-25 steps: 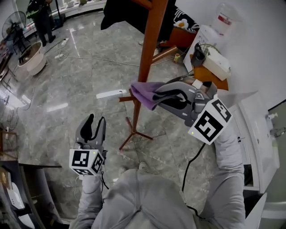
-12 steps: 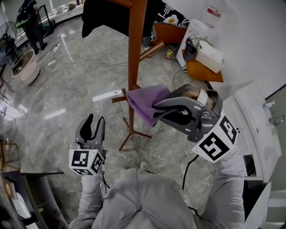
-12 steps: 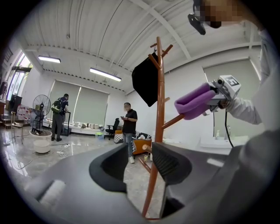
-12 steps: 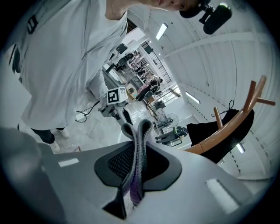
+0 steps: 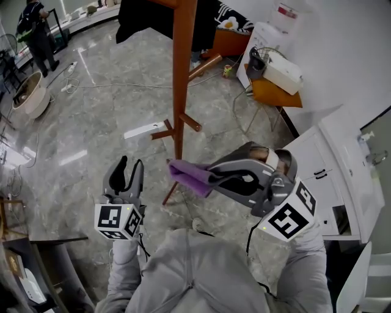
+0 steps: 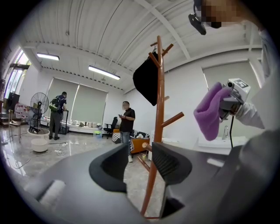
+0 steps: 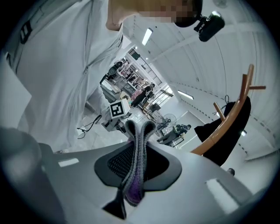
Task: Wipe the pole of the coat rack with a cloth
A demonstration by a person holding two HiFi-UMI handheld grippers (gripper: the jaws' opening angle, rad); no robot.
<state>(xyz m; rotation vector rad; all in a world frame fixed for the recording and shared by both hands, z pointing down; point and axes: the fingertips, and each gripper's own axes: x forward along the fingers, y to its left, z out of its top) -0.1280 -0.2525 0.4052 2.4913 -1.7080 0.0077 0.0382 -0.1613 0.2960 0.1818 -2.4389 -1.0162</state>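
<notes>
The brown wooden coat rack pole (image 5: 180,73) stands on the marble floor ahead of me, a black garment (image 5: 146,18) hanging on it. My right gripper (image 5: 211,177) is shut on a purple cloth (image 5: 188,174), held low in front of the pole's foot. In the left gripper view the cloth (image 6: 210,111) hangs well right of the pole (image 6: 157,131), apart from it. The cloth (image 7: 138,175) is folded between the right gripper's jaws. My left gripper (image 5: 125,174) is open and holds nothing, down at the left.
A white cabinet (image 5: 342,165) is at the right, with an orange stand (image 5: 275,92) carrying a white device behind it. Cables and a white strip (image 5: 146,129) lie on the floor. A person (image 6: 127,127) stands far off. A basin (image 5: 27,92) sits far left.
The right gripper has carried the purple cloth down the pole and off it, toward me. The left gripper has stayed in place.
</notes>
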